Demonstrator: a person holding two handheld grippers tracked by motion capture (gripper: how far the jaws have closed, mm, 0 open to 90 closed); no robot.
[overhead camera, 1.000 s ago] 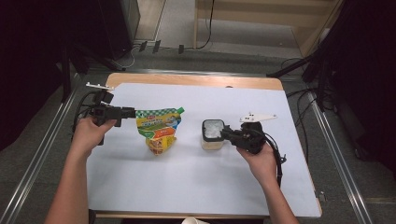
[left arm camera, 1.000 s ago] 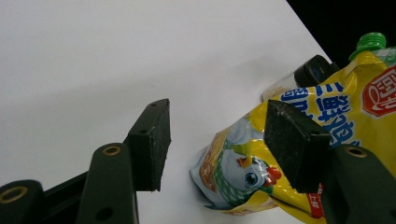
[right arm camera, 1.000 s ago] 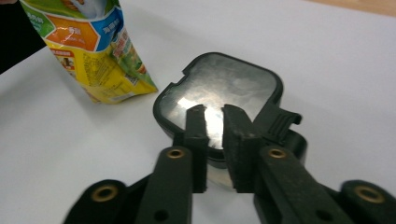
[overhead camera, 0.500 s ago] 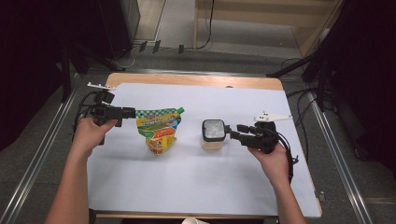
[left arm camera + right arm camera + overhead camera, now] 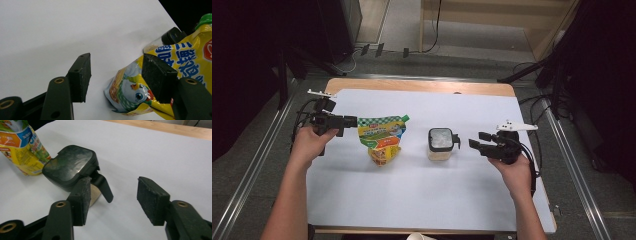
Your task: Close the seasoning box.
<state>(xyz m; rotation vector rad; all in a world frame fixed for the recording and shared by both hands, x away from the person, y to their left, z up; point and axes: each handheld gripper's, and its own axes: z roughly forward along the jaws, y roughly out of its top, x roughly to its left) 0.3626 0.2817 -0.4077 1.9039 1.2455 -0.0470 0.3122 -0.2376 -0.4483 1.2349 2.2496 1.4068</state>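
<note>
A yellow and green spouted pouch point(image 5: 382, 137) lies flat left of centre on the white sheet point(image 5: 422, 195). My left gripper point(image 5: 352, 121) is open at the pouch's upper left corner. In the left gripper view that gripper point(image 5: 116, 65) has the pouch point(image 5: 130, 87) lying against its right jaw, pads not pressing. A small clear jar point(image 5: 440, 141) with a black latched lid stands at centre. To its right, apart from it, is my right gripper point(image 5: 476, 140). Its point(image 5: 114, 182) jaws have just been opening, with nothing between them. The jar point(image 5: 70, 166) sits just beyond the left pad.
The white sheet covers most of a wooden table point(image 5: 422, 86), whose bare far edge shows. Metal rails point(image 5: 257, 165) run along both sides. Cables point(image 5: 377, 50) lie on the floor behind. A pale rounded object point(image 5: 419, 236) pokes in at the near edge.
My right gripper let go at the jar's right side, opened its jaws and drew back to the right. The jar, pouch and left gripper stayed put.
</note>
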